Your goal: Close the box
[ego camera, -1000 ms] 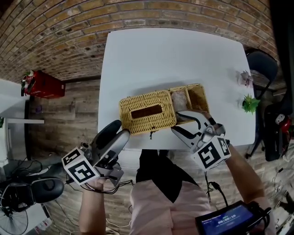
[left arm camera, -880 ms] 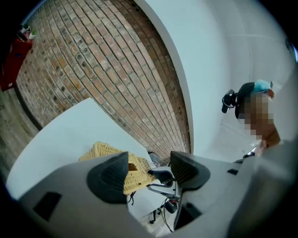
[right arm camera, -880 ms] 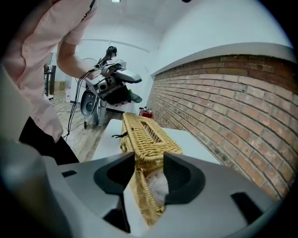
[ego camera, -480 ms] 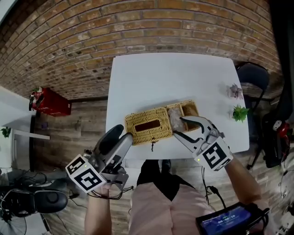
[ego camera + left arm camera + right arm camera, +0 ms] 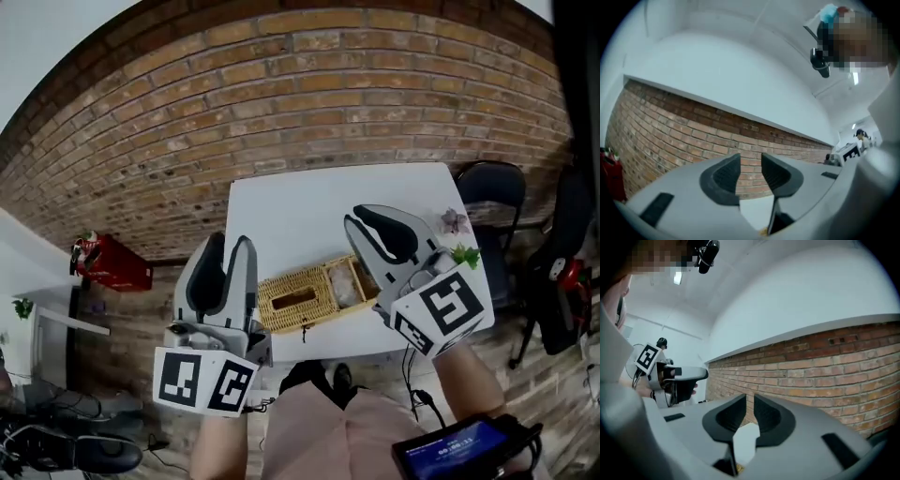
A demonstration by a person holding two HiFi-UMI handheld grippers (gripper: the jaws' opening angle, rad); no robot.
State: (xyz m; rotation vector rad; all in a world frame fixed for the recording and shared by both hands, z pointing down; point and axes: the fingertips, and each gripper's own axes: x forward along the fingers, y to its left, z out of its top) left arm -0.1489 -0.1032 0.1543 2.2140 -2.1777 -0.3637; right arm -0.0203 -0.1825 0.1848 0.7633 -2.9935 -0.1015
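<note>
Closing left tool (image 5: 750, 157), right tool (image 5: 750, 397), both empty

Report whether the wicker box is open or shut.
Open: the slotted lid covers only the left part of the wicker box; its right end lies uncovered.

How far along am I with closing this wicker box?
Done: nothing yet. The wicker box on the white table is open, its slotted lid lying beside the exposed compartment.
In hand: nothing. The left gripper and right gripper point at the brick wall; their jaws have just been closing with nothing between them.
Left: bring the lid over the compartment.
</note>
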